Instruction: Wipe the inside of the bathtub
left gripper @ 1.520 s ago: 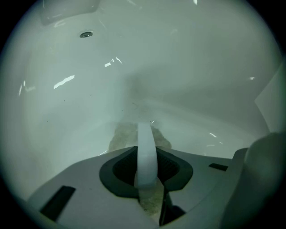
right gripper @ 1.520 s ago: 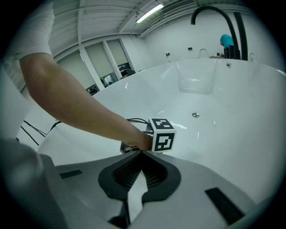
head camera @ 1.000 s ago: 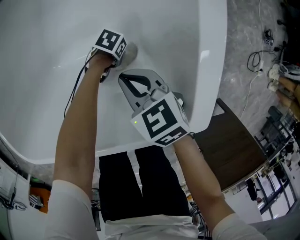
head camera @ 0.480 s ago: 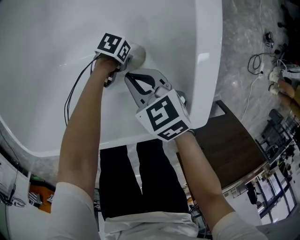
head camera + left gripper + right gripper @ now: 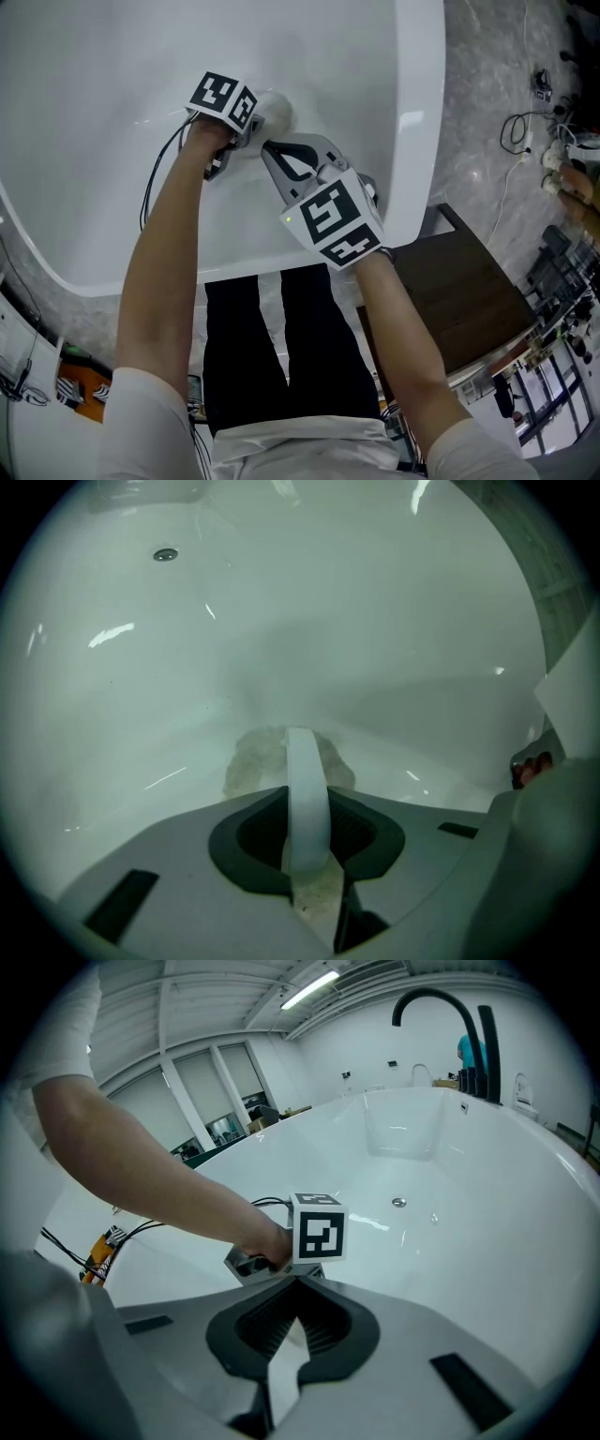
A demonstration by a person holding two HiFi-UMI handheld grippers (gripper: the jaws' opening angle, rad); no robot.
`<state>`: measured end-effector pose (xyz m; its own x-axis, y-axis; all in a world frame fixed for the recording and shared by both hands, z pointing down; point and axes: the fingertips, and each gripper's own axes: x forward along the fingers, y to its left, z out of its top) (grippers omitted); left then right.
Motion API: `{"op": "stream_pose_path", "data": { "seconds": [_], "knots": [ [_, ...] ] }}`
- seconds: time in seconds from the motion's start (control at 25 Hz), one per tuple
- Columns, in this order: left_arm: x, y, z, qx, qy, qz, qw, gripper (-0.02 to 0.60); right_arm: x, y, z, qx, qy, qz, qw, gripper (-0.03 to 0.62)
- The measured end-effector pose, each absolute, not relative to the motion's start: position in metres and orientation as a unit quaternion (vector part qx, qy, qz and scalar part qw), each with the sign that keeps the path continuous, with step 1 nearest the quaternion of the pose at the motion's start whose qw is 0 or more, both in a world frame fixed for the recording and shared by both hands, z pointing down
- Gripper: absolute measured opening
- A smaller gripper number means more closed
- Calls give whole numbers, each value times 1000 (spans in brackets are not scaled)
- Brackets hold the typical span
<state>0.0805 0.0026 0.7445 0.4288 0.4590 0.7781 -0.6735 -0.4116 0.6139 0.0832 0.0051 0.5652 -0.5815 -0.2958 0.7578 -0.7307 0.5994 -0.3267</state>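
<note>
The white bathtub (image 5: 103, 66) fills the head view, and its smooth inside (image 5: 356, 621) fills the left gripper view. My left gripper (image 5: 255, 116) is down inside the tub, shut on a pale grey wiping cloth (image 5: 275, 107). That cloth (image 5: 255, 761) is pressed against the tub's curved wall, with a white band (image 5: 306, 789) running over it between the jaws. My right gripper (image 5: 273, 148) hovers just beside it, shut with nothing held. From the right gripper (image 5: 297, 1286) view, the left gripper's marker cube (image 5: 320, 1228) lies straight ahead.
A drain (image 5: 398, 1203) sits in the tub floor, and a black faucet (image 5: 441, 1005) rises beyond the far rim. Outside the tub's right rim (image 5: 420, 112) lie grey stone floor (image 5: 487, 84), loose cables (image 5: 516, 127) and a dark brown board (image 5: 469, 291).
Both grippers have shifted a little to the right along the tub wall, the left one carrying the cloth. Both stay shut.
</note>
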Motion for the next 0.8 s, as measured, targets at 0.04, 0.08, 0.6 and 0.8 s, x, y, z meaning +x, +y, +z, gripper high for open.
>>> {"op": "stream_pose_path", "data": {
  "seconds": [0.04, 0.08, 0.6, 0.8],
  "knots": [
    [76, 3, 743, 652, -84, 530, 536, 96, 83, 5, 565, 310, -828, 323, 337, 18],
    [72, 3, 743, 650, -85, 532, 536, 97, 84, 5, 564, 310, -828, 322, 338, 18],
    [14, -2, 739, 635, -105, 551, 531, 97, 70, 2, 567, 300, -829, 318, 349, 19],
    [-23, -3, 734, 625, -115, 559, 533, 95, 51, -2, 561, 289, -835, 313, 349, 18]
  ]
}}
